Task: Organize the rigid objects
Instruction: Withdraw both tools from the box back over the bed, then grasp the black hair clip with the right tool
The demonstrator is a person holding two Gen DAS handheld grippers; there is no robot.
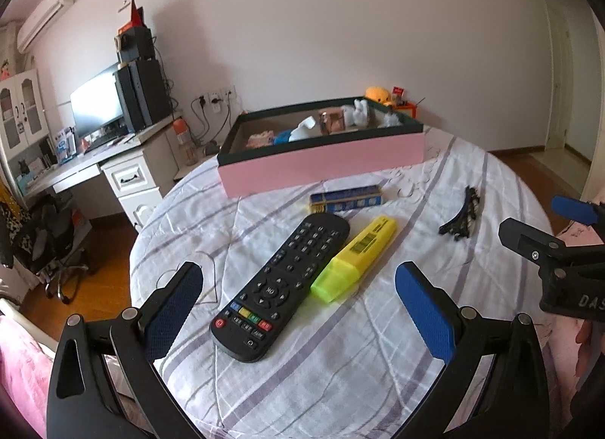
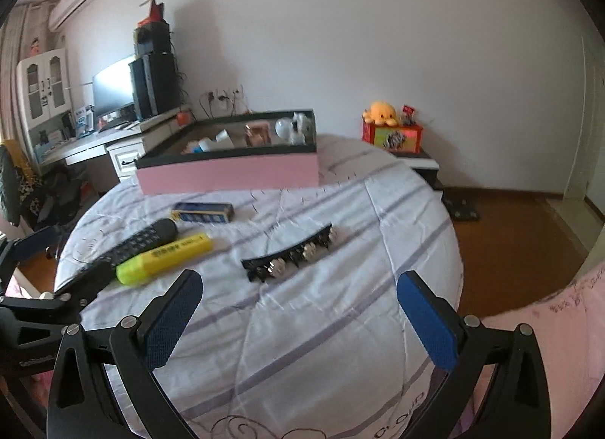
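A black remote control lies on the striped cloth, with a yellow highlighter beside it on the right. Beyond them rests a small blue box, and a black hair clip lies farther right. My left gripper hovers open just in front of the remote, nothing between its fingers. In the right wrist view the hair clip lies ahead of my open right gripper, with the highlighter, remote and blue box to the left.
A pink box with a dark rim holding several small items stands at the back of the round table. A desk with a monitor is at the left. A red box with an orange plush sits at the back right.
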